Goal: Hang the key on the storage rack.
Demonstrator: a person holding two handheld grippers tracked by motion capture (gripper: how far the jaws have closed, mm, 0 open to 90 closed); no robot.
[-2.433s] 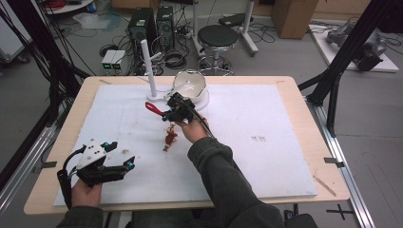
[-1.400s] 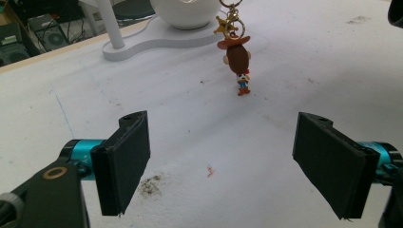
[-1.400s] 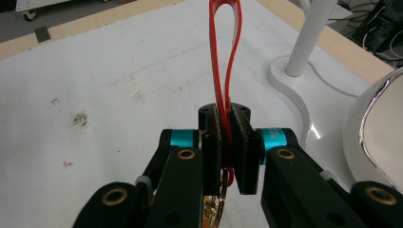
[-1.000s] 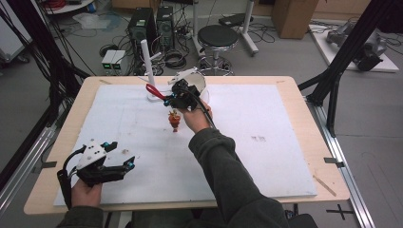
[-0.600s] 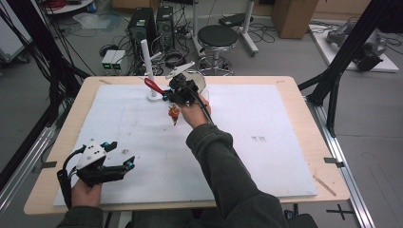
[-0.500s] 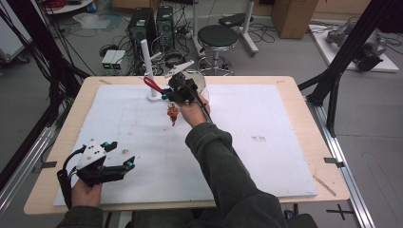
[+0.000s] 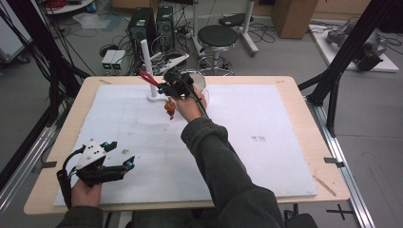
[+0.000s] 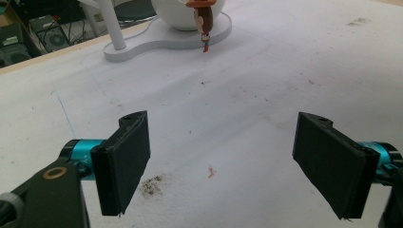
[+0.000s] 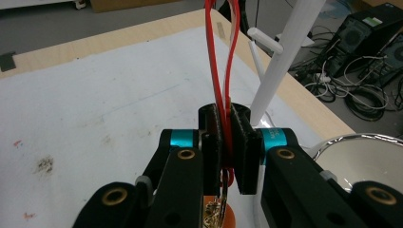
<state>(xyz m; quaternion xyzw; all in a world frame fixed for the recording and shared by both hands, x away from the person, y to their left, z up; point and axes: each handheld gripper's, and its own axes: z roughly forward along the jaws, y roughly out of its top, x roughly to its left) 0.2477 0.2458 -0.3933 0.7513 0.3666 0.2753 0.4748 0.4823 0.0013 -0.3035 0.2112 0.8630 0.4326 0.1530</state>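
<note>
While the left gripper [image 7: 127,165] has kept its place at the surface's seven o'clock corner, fingers [image 8: 124,164] spread wide over bare white sheet [image 7: 266,114] with nothing between them, the right gripper [image 7: 164,87] has travelled from mid-surface toward twelve o'clock and risen. Its fingers [image 9: 215,142] are pressed together on the thin red cord loop [image 9: 216,71] of a small brown-and-orange monkey charm [image 7: 170,107], which dangles clear of the sheet. It now hangs just beside the white plastic peg stand [image 7: 147,61], nearer than a second ago. A clear glass bowl [image 7: 203,82] sits behind the right hand.
</note>
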